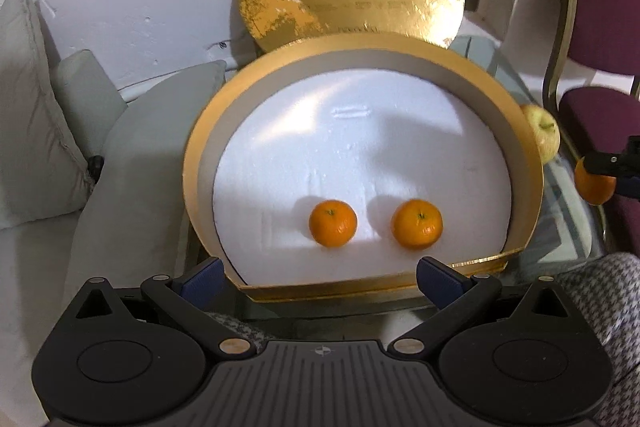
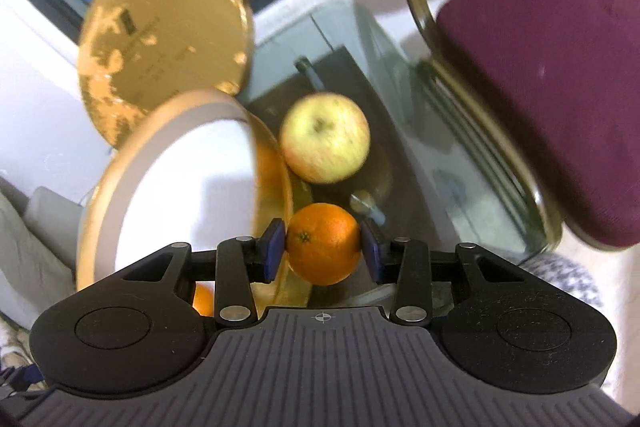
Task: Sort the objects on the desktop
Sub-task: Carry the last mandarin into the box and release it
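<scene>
Glass table (image 2: 400, 155) – gold box (image 1: 528, 163) holds two oranges (image 1: 333, 223); right claw (image 2: 323, 247) grips another, left claw (image 1: 320, 277) open.

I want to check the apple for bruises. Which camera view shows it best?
The right wrist view: the apple shows whole, stem up, on the glass table beside the round gold box, though slightly blurred. The left wrist view shows only a sliver behind the box's rim.

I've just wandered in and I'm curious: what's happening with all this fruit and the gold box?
A person is sorting fruit with a pair of tongs in each hand. The right tongs are clamped on an orange beside the round gold box. Two small oranges already sit inside. The left tongs hang open at the box's near rim. An apple waits on the glass table.
</scene>
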A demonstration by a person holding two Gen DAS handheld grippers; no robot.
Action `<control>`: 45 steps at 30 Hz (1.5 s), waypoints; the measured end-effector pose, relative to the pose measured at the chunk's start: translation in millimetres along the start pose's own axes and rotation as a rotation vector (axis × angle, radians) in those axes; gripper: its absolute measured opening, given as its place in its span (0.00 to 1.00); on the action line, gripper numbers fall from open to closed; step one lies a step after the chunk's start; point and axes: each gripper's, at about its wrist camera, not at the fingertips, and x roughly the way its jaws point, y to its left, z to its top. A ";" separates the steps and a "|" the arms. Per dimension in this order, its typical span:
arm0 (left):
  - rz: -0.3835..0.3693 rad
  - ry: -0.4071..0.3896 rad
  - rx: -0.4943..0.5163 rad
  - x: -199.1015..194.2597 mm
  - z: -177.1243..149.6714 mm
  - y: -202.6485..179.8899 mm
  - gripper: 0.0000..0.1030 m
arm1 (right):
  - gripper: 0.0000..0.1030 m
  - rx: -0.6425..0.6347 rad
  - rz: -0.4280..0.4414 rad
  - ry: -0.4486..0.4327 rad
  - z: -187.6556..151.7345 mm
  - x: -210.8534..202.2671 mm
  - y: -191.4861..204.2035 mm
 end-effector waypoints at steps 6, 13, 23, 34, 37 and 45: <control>0.010 -0.034 -0.085 -5.7 1.5 33.3 0.99 | 0.41 -0.086 0.027 -0.057 4.1 -25.5 42.7; 0.073 -0.028 -0.227 1.4 -3.0 86.7 0.99 | 0.41 -0.180 0.056 -0.038 0.9 -11.2 92.4; 0.087 0.037 -0.320 29.5 -11.9 121.5 0.99 | 0.41 -0.252 0.012 0.068 -14.9 51.5 131.4; 0.081 0.091 -0.325 44.1 -17.7 122.5 0.99 | 0.42 -0.266 -0.036 0.187 -27.5 112.1 136.3; 0.084 0.097 -0.323 43.8 -18.8 122.5 0.99 | 0.42 -0.270 -0.035 0.196 -29.0 119.7 138.5; 0.091 0.088 -0.310 37.6 -18.2 118.8 0.99 | 0.49 -0.265 -0.040 0.208 -27.9 121.5 139.4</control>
